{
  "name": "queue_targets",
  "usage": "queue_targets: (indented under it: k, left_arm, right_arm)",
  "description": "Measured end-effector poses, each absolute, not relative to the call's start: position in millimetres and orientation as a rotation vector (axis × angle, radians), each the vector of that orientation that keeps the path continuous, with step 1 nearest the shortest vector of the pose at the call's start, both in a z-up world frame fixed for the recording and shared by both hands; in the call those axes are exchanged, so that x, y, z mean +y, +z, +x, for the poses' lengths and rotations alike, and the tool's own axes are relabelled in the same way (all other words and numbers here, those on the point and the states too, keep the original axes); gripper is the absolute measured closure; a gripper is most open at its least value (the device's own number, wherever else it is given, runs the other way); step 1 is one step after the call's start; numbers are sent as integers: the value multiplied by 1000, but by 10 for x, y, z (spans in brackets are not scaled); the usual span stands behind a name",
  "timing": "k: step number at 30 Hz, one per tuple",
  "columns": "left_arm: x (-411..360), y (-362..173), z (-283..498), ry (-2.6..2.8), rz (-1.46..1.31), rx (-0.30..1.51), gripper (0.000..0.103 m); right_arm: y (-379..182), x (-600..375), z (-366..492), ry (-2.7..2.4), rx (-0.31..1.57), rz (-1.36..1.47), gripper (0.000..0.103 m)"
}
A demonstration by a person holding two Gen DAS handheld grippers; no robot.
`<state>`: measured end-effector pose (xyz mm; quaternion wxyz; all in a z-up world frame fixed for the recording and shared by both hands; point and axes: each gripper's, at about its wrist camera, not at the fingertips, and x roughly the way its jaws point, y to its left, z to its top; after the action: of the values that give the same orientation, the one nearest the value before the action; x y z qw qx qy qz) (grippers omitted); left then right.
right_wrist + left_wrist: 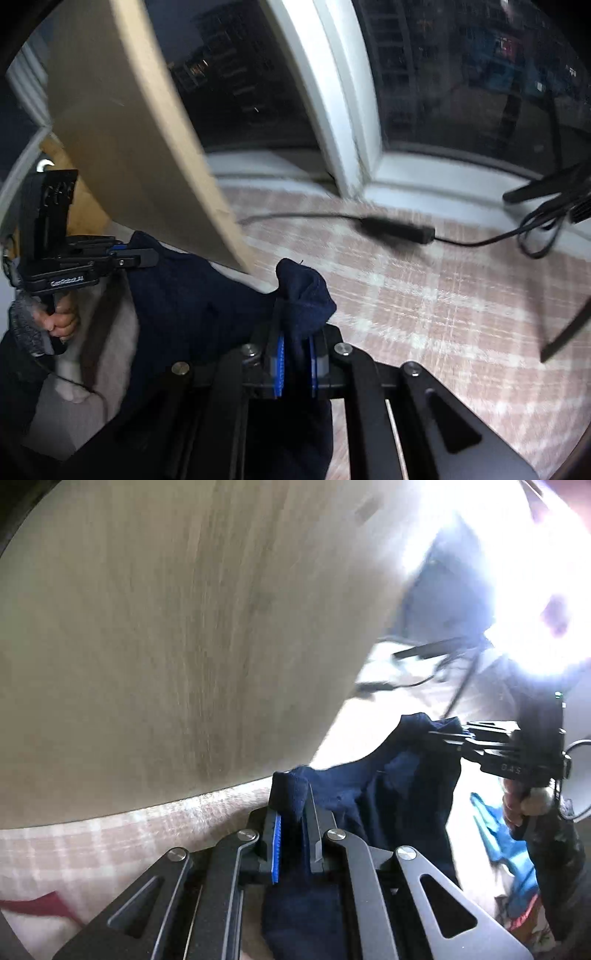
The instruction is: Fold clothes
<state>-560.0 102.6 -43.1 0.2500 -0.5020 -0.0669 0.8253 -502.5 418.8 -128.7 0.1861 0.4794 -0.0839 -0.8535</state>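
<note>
At the left of the scene a pale wooden panel point(155, 635) stands over a checked pink-and-white bedcover point(110, 830), and just before it the left gripper point(291, 812) is clamped onto a bunched corner of one navy garment point(388, 794), its blue-padded fingers point(276, 845) pinching a fold of cloth between them. The fabric stretches rightward from that pinch to the right gripper point(448, 734), which in the left wrist view bites the opposite corner while the person's hand point(524, 805) grips its handle. Both corners appear held up and apart so that the cloth hangs open between them, probably to spread it before it is laid flat and folded; no fold is visible yet, so the task looks to be at an early stage. The right wrist view agrees: the left gripper point(138, 258) sits at the far left on one corner, the cloth point(192, 302) sags in the middle, and the right gripper point(295, 339) is closed on a knot of navy fabric. Farther right a black cable point(399, 229) lies across the bedcover point(424, 295) below a dark window point(461, 74). Counted: two grippers, both gripping; one garment in hand; one cable; and at the lower right of the left wrist view a blue cloth point(498, 834) lies loose, perhaps waiting its turn.
</note>
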Motion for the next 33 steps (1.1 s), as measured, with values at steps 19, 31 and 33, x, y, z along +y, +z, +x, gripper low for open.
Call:
queue_targets:
  k: [19, 31, 33]
  left_arm:
    - [758, 299, -2801, 2164, -1168, 28, 96]
    - [844, -500, -2131, 2065, -1323, -43, 96]
    - [851, -583, -2051, 2056, -1323, -37, 95]
  right_arm:
    - [-636, 3545, -2017, -2486, -136, 1163, 94]
    - [-1480, 3472, -1250, -2457, -167, 1286, 94]
    - [-1591, 3481, -1190, -2442, -142, 1308, 93]
